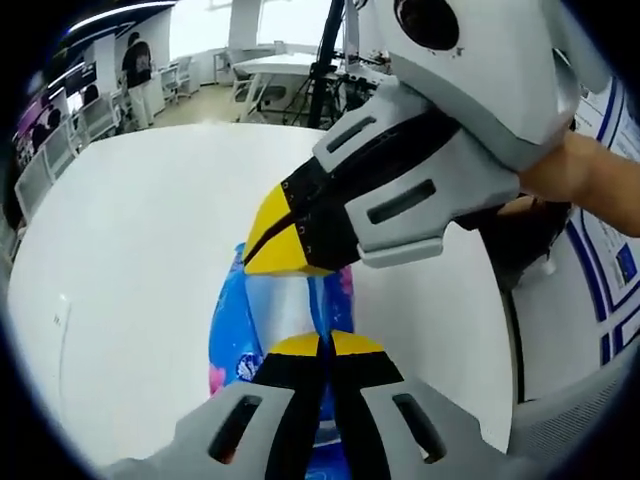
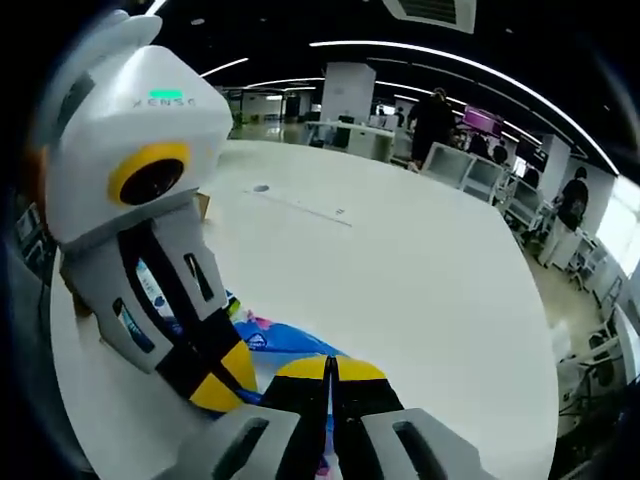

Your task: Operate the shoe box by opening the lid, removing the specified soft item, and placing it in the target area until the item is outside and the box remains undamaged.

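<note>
Left gripper view has the left claw (image 1: 322, 345) pinching a blue soft packet (image 1: 232, 335) on the white surface (image 1: 130, 260), while right gripper view has the right claw (image 2: 330, 368) pinching it too, so opposing pulls could tear it.

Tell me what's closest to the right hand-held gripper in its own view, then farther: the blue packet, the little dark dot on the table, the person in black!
1. Blue packet: pinched at the right hand-held gripper, low in the view.
2. Dark dot: out on the white table, upper left.
3. Person in black: beyond the table, at the top.
</note>
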Available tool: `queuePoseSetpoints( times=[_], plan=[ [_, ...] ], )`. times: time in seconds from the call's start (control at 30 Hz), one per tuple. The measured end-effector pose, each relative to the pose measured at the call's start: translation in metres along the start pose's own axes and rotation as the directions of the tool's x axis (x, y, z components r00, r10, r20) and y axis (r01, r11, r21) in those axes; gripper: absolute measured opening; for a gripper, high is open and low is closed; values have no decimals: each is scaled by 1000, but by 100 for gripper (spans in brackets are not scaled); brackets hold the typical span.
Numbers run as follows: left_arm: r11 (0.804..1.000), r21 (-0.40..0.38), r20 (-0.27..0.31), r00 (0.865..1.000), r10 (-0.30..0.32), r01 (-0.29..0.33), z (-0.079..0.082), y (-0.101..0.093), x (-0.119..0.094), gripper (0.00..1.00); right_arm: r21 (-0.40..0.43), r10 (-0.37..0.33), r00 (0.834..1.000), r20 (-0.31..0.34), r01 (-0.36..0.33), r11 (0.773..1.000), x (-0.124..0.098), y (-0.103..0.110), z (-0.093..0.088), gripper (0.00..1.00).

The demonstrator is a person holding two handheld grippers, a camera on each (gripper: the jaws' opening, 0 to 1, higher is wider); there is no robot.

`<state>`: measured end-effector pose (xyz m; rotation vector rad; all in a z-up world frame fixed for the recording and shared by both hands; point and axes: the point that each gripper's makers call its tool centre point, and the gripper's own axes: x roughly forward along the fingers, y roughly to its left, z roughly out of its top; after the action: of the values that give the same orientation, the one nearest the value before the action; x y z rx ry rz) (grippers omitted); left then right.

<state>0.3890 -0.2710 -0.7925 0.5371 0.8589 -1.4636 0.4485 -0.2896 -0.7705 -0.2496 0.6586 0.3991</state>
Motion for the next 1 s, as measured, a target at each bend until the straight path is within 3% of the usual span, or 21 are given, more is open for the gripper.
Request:
queuePoseSetpoints(
  times=[0.3, 0.53, 1.0],
  plan=[
    [1000, 21, -18, 1000, 23, -22, -1, 0, -3, 0, 25, -11, 1000, -10, 12, 1000, -1, 0, -3, 0],
    [998, 42, -11, 999, 38, -37, 3, 0, -11, 7, 37, -32, 999, -6, 33, 999, -7, 0, 1, 0],
    [994, 32, 54, 994, 98, -100, 9, -6, -68, 12, 130, -22, 998, 52, 15, 991, -39, 16, 24, 6]
  ],
)
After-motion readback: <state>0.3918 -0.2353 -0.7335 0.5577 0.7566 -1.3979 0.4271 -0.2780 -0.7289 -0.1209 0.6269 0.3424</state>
